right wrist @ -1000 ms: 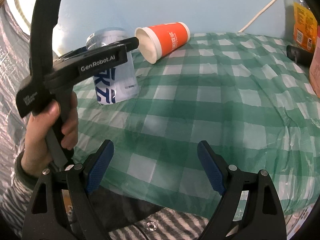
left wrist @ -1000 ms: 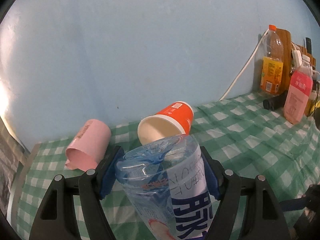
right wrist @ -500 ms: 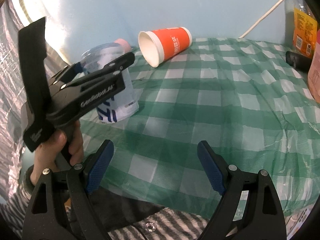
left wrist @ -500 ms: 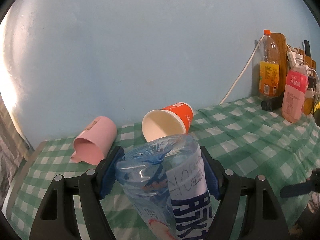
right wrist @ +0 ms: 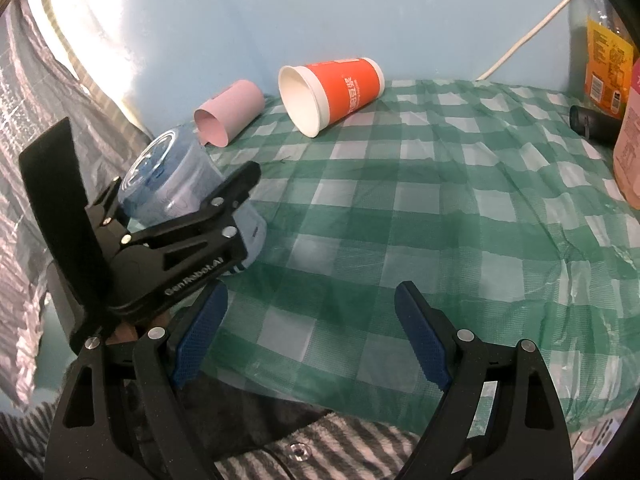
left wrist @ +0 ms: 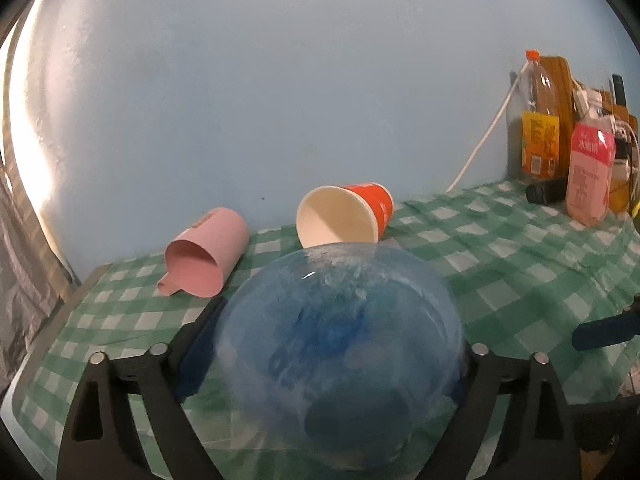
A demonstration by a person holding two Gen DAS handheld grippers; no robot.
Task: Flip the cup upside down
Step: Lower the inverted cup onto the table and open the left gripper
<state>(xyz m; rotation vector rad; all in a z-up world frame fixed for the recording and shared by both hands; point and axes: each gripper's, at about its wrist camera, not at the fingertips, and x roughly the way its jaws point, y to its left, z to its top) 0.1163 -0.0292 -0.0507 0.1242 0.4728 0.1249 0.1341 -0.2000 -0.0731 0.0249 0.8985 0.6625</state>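
My left gripper (left wrist: 332,344) is shut on a clear blue plastic cup (left wrist: 340,344) that fills the lower middle of the left wrist view, its closed base toward the camera. In the right wrist view the cup (right wrist: 176,188) stands mouth-down on the green checked cloth (right wrist: 420,208), tilted back, with the left gripper (right wrist: 184,200) clamped round it. My right gripper (right wrist: 312,336) is open and empty above the table's near edge, to the right of the cup.
An orange paper cup (left wrist: 348,216) (right wrist: 332,88) and a pink cup (left wrist: 208,256) (right wrist: 230,114) lie on their sides by the blue wall. Bottles (left wrist: 540,128), a pink carton (left wrist: 590,176) and a black object (right wrist: 592,124) stand at the far right.
The left gripper has tipped the clear cup forward, so its base now faces the wrist camera. The cup has come down onto the cloth, mouth-down. The right gripper has stayed put.
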